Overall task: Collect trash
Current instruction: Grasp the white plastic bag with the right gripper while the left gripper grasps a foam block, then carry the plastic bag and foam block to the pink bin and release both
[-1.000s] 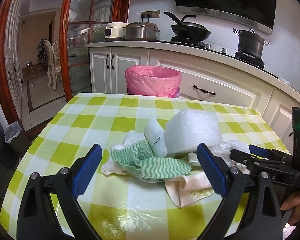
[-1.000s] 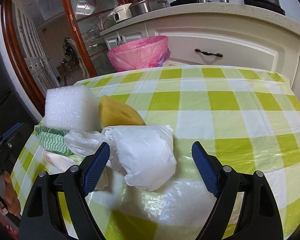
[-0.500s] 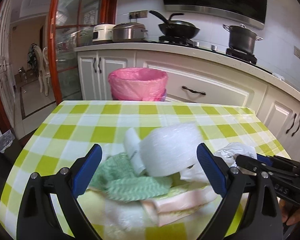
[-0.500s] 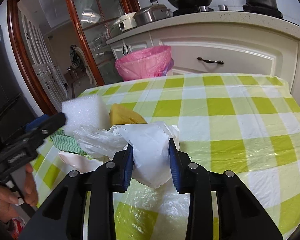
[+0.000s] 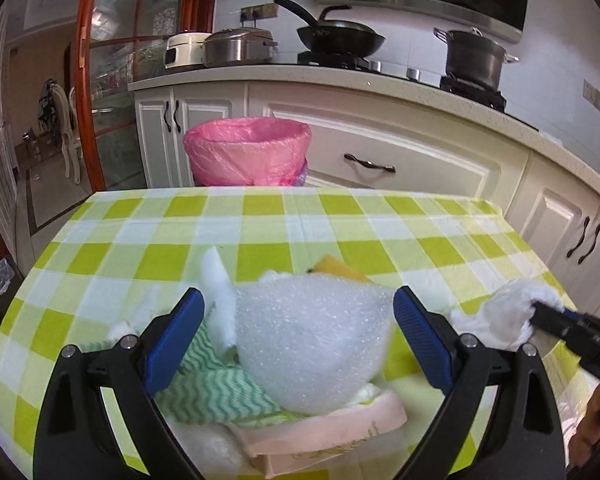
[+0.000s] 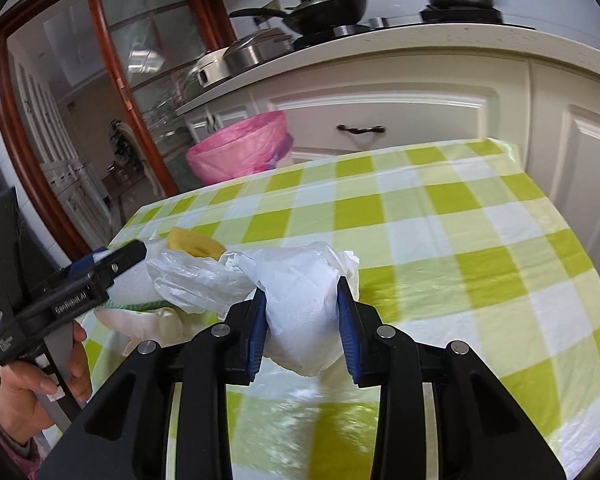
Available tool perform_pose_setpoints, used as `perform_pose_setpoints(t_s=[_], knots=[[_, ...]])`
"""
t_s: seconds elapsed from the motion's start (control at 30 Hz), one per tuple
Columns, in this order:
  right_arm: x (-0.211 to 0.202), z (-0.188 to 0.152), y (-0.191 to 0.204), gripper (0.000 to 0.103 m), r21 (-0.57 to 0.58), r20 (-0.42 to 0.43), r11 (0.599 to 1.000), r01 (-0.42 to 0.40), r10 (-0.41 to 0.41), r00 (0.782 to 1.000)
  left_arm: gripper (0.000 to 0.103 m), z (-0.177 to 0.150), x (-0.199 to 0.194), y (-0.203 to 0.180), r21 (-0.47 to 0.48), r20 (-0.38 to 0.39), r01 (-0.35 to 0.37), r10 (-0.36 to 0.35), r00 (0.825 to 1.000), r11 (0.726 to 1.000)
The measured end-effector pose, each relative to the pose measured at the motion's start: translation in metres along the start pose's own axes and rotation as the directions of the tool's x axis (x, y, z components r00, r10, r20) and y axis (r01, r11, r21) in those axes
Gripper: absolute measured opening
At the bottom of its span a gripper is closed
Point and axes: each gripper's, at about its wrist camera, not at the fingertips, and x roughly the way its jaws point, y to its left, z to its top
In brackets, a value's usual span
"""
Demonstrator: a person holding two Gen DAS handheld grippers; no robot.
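**Right gripper clamped on white bag; left gripper wide around foam**

Left wrist view, from the left. At 10 o'clock, a glass door (image 5: 112, 92) in a red-brown frame. At 12 o'clock beyond the table (image 5: 260, 220), a pink-lined bin (image 5: 248, 152) on the floor against white cabinets (image 5: 400, 148). Above, on the counter: cooker (image 5: 236, 46), wok (image 5: 340, 40), pot (image 5: 474, 58). At centre, a trash heap on the green-checked cloth: green wavy rag (image 5: 216, 388) at 7 o'clock, white foam block (image 5: 312, 344) in the middle, yellow sponge (image 5: 340, 270) just behind the foam, pink-edged cloth (image 5: 320, 432) underneath at 6 o'clock. Left gripper (image 5: 296, 336) spread wide, blue pads on either side of the foam, not pressing. At 3 o'clock, the white bag (image 5: 500, 314) pinched in the tip of the right gripper.

Right wrist view, from the left. At 8 o'clock, a hand (image 6: 28, 392) around the handle of the left gripper, its fingers reaching to 9 o'clock beside the sponge (image 6: 192, 242). Clear film (image 6: 196, 276) trailing left of centre. At centre, right gripper (image 6: 302, 316) closed tight on the white bag (image 6: 300, 304), bag bulging above and below the pads. Bin (image 6: 240, 152) at 11 o'clock past the table's far edge. To the right, bare checked cloth only.
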Motion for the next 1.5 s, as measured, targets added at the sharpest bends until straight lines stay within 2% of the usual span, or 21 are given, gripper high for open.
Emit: perform_pose_setpoints(t_s=[0.2, 0.23, 0.37, 0.73, 0.93, 1.27, 1.5], knots=[[-0.003, 0.0, -0.005, 0.033, 0.011, 0.01, 1.0, -0.002, 0.002, 1.0, 0.092, -0.013, 0.007, -0.007, 0.012, -0.032, 0.005, -0.005, 0.999, 1.0], [-0.003, -0.001, -0.006, 0.033, 0.011, 0.01, 1.0, -0.002, 0.002, 1.0, 0.085, -0.016, 0.007, -0.007, 0.018, -0.028, -0.002, 0.003, 1.0, 1.0], [-0.002, -0.001, -0.005, 0.033, 0.015, 0.008, 1.0, -0.004, 0.004, 1.0, 0.08, -0.019, 0.002, -0.002, 0.012, -0.011, 0.0, 0.0, 1.0, 1.0], [-0.005, 0.002, 0.007, 0.033, 0.004, 0.024, 1.0, -0.022, 0.022, 0.999, 0.08, -0.011, -0.049, 0.006, 0.011, 0.109, -0.015, 0.014, 0.994, 1.0], [-0.005, 0.01, 0.02, 0.033, -0.013, 0.034, 0.999, -0.032, 0.033, 0.999, 0.08, -0.008, -0.07, 0.026, -0.019, 0.15, -0.044, 0.046, 0.988, 0.999], [0.007, 0.033, 0.055, 0.033, -0.069, 0.055, 0.996, -0.059, 0.063, 0.997, 0.08, 0.0, -0.087, 0.063, -0.052, 0.191, -0.094, 0.102, 0.976, 0.994], [0.012, 0.051, 0.08, 0.033, -0.104, 0.075, 0.991, -0.079, 0.087, 0.993, 0.08, 0.012, -0.091, 0.072, -0.047, 0.219, -0.109, 0.117, 0.969, 0.993]])
